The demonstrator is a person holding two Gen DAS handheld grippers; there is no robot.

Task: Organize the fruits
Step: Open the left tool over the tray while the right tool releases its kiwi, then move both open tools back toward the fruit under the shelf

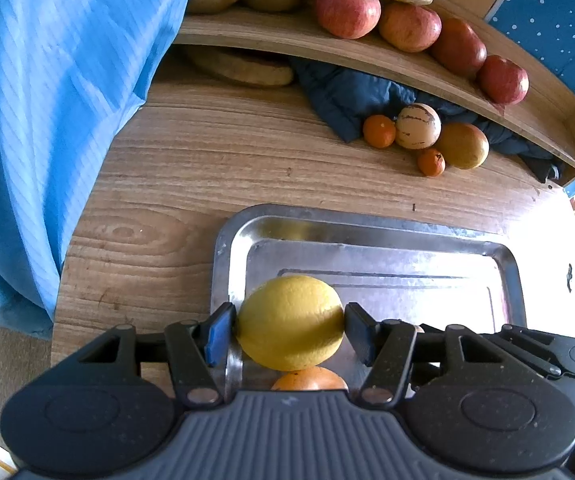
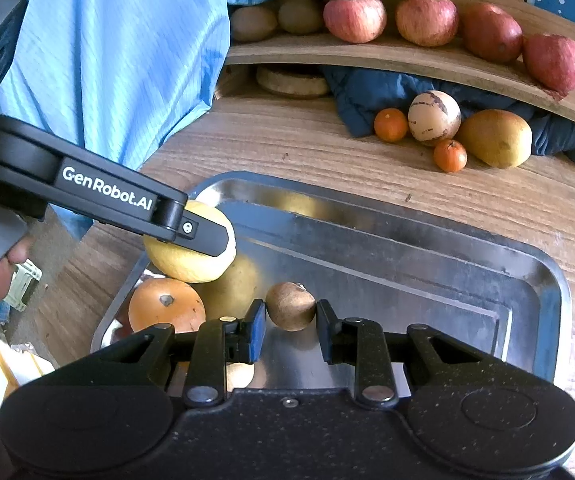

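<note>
A steel tray [image 1: 223,248] [image 2: 547,264] lies on the wooden table. My left gripper [image 1: 289,320] [image 2: 207,236] is shut on a yellow lemon [image 1: 291,320] [image 2: 183,264], held just above the tray's near left corner. Under it in the tray lie an orange [image 1: 309,378] [image 2: 165,306] and a yellowish fruit [image 2: 235,280]. My right gripper [image 2: 291,312] is shut on a brown kiwi [image 2: 290,306], both pads against its sides, low over the tray beside those fruits.
A small pile, two tangerines [image 2: 390,124], a striped pale melon [image 2: 433,117] and a yellow mango [image 2: 495,138], sits at the table's back by a dark blue cloth [image 2: 367,92]. A curved wooden shelf [image 2: 407,60] holds apples, kiwis and bananas. A person's blue garment [image 1: 47,100] fills the left.
</note>
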